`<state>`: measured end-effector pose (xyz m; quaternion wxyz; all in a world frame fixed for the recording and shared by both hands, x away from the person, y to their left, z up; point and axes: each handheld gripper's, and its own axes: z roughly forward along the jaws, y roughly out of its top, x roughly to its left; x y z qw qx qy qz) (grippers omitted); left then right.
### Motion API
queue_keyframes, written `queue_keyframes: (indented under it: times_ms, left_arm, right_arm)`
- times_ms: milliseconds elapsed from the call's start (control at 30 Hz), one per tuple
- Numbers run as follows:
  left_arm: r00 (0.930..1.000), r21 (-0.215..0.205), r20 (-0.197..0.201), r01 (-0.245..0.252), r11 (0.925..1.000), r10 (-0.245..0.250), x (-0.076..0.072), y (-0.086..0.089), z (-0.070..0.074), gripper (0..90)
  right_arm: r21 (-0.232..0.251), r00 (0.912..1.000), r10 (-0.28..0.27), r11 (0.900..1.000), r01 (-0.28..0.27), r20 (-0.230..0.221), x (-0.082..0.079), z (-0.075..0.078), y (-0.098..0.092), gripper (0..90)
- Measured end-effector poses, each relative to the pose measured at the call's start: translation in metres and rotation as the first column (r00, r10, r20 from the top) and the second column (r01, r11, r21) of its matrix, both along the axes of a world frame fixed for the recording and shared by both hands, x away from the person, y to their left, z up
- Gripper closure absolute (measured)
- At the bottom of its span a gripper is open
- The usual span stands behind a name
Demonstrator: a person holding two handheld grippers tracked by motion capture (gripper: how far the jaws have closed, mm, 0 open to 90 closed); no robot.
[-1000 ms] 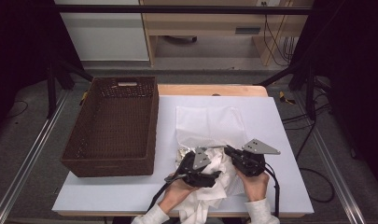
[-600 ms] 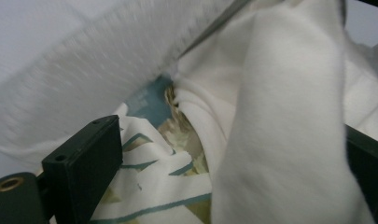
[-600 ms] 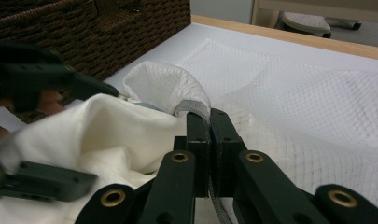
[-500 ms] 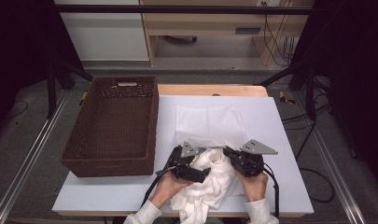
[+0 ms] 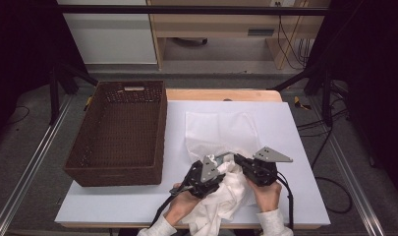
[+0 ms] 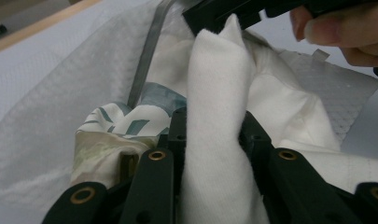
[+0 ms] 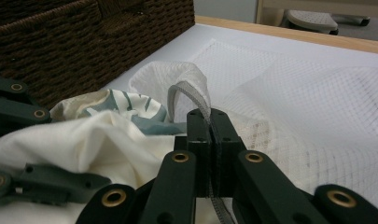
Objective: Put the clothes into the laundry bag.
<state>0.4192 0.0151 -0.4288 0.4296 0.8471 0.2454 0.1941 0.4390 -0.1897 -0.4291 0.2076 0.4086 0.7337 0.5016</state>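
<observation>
Left claw (image 5: 217, 167): jaws have just been closing; in the left gripper view a thick fold of the soft white cloth garment (image 6: 214, 135) stands between them and both pads press on it. I have hold of it.

Right claw (image 5: 238, 160): jaws fully closed, pinched on the thin grey zipper edge (image 7: 192, 95) of the white mesh laundry bag (image 5: 221, 130). In the right gripper view the grey strip curves up out of the closed jaws and loops over the bag's mouth.

Garment position: bunched at the near edge of the white counter (image 5: 295, 147), between my two hands, its lower part hanging over the counter's front edge. Its top end lies at the bag's near opening, just beside the right claw. A patch of cream fabric with blue-green leaf print (image 6: 116, 123) shows at the bag mouth, touching the garment.

Bag position: flat on the counter, beyond the claws, centre-right.

Dark brown woven rectangular basket (image 5: 120, 132): on the counter's left side, apart from bag and garment.
</observation>
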Motion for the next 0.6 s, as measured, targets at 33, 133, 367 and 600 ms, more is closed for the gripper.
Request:
queue_keyframes:
  times_ms: [33,133,367,600]
  left_arm:
    - [1.0,0.001,0.005,0.003,1.0,-0.003,0.0,-0.004,0.002,70.3]
    - [0.9999,0.005,0.012,0.007,1.0,-0.007,0.003,-0.015,0.003,70.3]
    - [0.9992,0.065,0.023,-0.034,0.9973,0.032,0.026,-0.031,-0.02,68.6]
    - [0.9996,0.023,-0.019,-0.02,0.9995,0.021,0.024,-0.014,-0.012,42.7]
  right_arm:
    - [0.003,1.0,0.003,1.0,-0.003,0.001,0.0,0.0,0.0,88.6]
    - [0.016,1.0,0.003,1.0,-0.003,0.006,0.0,0.001,0.0,88.7]
    - [0.049,0.999,0.012,0.999,-0.014,0.043,-0.007,0.009,0.001,88.7]
    - [0.031,0.9993,0.008,0.999,-0.01,0.037,-0.005,0.006,-0.002,88.7]
